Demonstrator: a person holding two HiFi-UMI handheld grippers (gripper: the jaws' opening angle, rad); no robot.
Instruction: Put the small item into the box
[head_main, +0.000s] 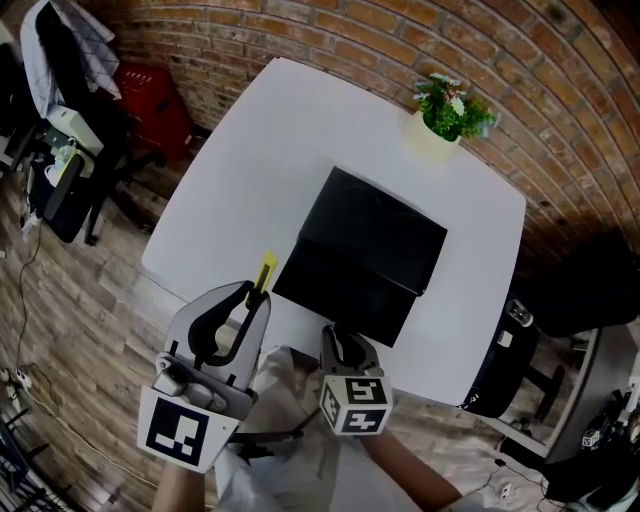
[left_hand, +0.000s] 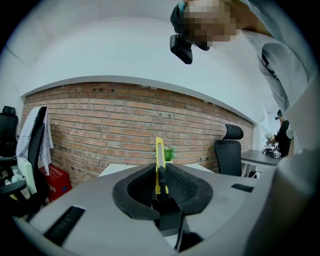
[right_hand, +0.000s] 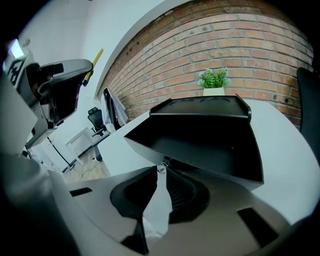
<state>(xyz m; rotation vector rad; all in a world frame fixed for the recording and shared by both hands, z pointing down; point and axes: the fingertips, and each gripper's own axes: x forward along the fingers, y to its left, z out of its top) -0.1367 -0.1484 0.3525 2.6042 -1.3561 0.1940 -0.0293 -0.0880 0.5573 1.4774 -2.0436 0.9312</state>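
Task not yet done: the left hand-held gripper (head_main: 256, 292) is clamped on the yellow small item (left_hand: 159, 156), held above the tabletop (head_main: 250, 150) and outside the open black box (head_main: 375, 225). The right hand-held gripper (right_hand: 160, 172) apparently pinches the box's near edge.

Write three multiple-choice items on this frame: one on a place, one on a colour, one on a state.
1. Where does the potted plant stand?
A. at the white table's far corner, near the brick wall
B. on the floor
C. at the table's centre

2. What colour is the small item in the left gripper?
A. red
B. yellow
C. blue

3. The black box is:
A. shut
B. open
C. upside down

Key:
1 A: the head view shows the pot at the far corner.
2 B: a yellow strip sticks up from the shut jaws.
3 B: the lid is swung back and the inside shows.
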